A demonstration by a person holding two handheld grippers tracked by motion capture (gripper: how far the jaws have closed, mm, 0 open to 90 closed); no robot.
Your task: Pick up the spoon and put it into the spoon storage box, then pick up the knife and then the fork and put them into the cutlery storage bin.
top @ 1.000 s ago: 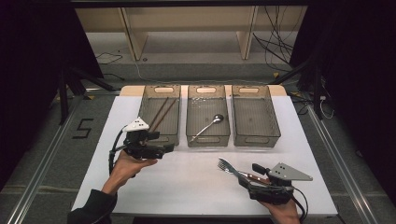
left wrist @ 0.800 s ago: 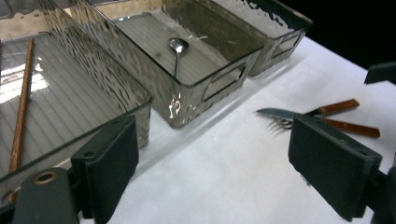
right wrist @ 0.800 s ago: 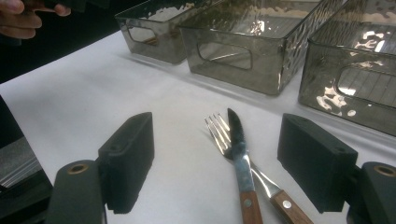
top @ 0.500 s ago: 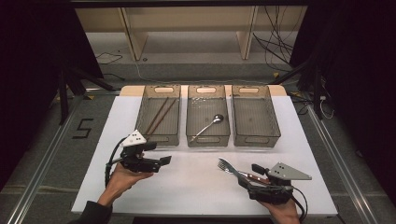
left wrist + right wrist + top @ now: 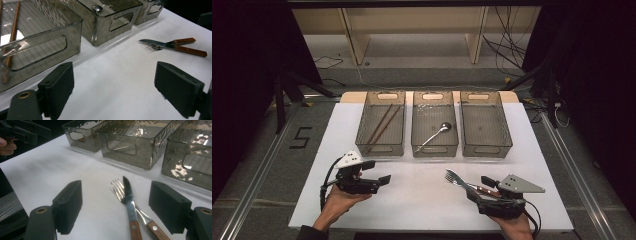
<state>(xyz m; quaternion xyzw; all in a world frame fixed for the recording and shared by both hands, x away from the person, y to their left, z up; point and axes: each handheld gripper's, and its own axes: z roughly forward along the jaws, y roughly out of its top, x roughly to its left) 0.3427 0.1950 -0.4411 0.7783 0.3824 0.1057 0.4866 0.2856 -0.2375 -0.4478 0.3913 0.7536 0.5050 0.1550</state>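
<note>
White table: three bins beyond knife, fork.

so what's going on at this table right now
A person is sorting cutlery into three smoked clear plastic bins on a white table. Brown wooden chopsticks lie in the left bin and a metal spoon in the middle one. The right gripper rests open on the table around a wooden-handled knife lying across a wooden-handled fork. The left gripper hangs open and empty nearby.
</note>
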